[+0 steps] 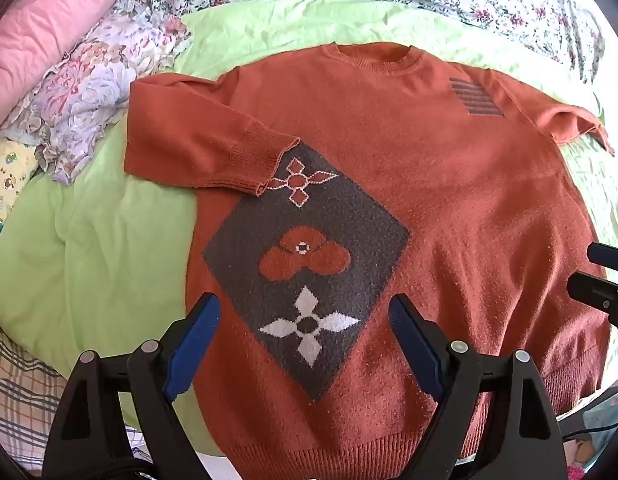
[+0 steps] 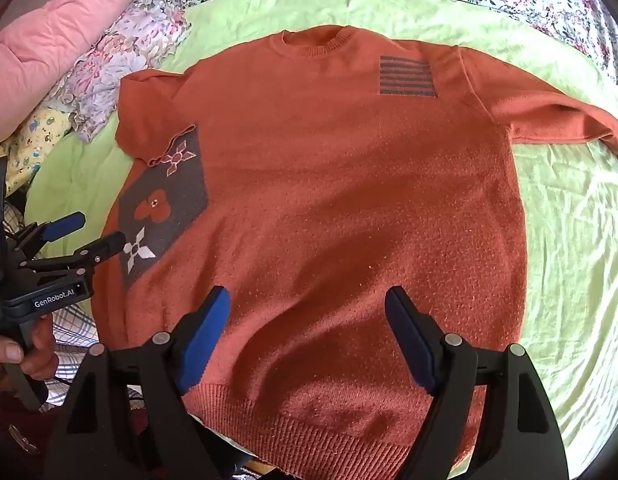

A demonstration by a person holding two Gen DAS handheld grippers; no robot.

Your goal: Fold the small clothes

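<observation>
Rust-orange knit sweater [image 1: 429,184] spread flat on green bedsheet [image 1: 93,248] — left sleeve [image 1: 197,152] folded across its chest, left gripper [image 1: 305,312] and right gripper [image 2: 307,312] above the hem, jaws wide apart — empty.

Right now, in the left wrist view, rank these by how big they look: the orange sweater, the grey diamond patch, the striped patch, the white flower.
1. orange sweater
2. grey diamond patch
3. white flower
4. striped patch; nearness makes the last two unsure.

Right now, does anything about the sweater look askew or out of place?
Yes. The sweater lies flat on the green sheet, but its sleeves don't match: the left sleeve is folded in, its cuff overlapping the grey diamond patch, while the right sleeve stretches straight out.
</observation>
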